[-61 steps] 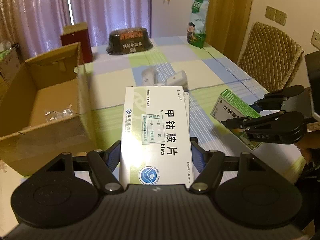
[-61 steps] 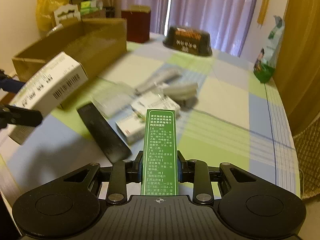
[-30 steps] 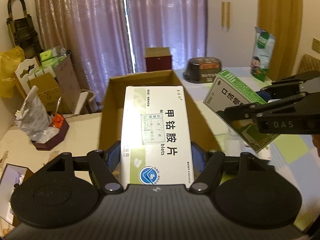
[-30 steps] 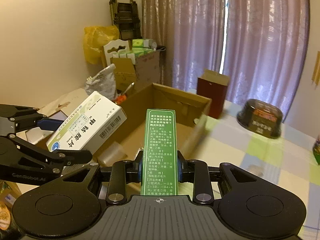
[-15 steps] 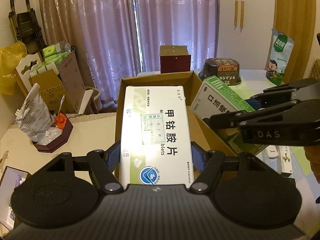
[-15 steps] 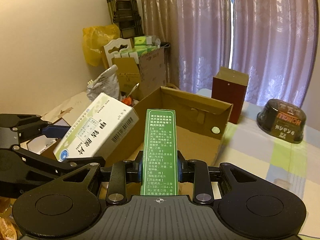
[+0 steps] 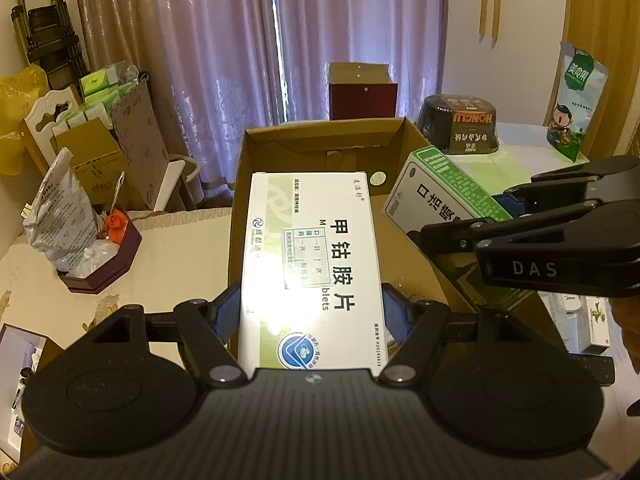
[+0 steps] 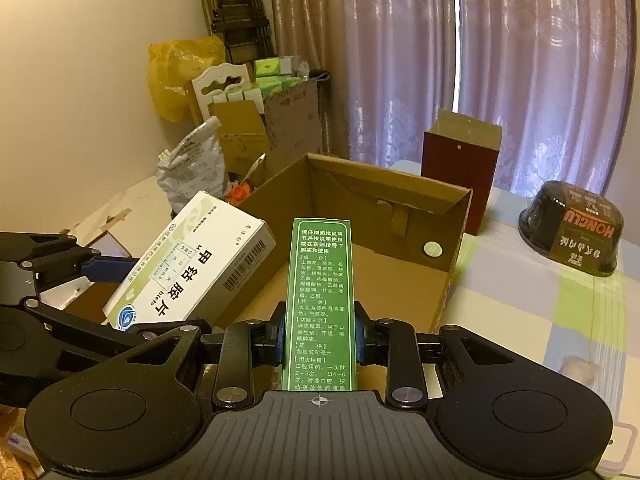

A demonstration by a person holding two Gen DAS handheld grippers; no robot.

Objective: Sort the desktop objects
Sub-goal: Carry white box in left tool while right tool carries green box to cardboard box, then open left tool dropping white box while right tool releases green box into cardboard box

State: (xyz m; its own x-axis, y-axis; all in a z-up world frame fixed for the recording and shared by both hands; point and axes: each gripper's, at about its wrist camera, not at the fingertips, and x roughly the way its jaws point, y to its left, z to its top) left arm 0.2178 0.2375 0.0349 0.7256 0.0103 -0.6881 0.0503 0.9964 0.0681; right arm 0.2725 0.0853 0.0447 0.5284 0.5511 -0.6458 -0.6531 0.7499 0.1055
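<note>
- The desk (image 8: 568,320), with its checked pastel cloth, fills the right side of the right wrist view.
- The open cardboard box (image 7: 320,136) sits dead centre in the left wrist view, at the desk's edge; its inside looks mostly bare.
- The white medicine box (image 7: 312,268) hangs above the cardboard box opening, centre of the frame, with the left hand-held gripper (image 7: 312,312) clamped on its two long sides.
- The green medicine box (image 8: 320,304) is pinched on its narrow sides by the right hand-held gripper (image 8: 320,340), lower centre of the right wrist view, pointing over the cardboard box's near wall.
- A dark noodle bowl (image 8: 572,224) sits at right on the desk, and a dark red carton (image 8: 460,184) stands behind the cardboard box.
</note>
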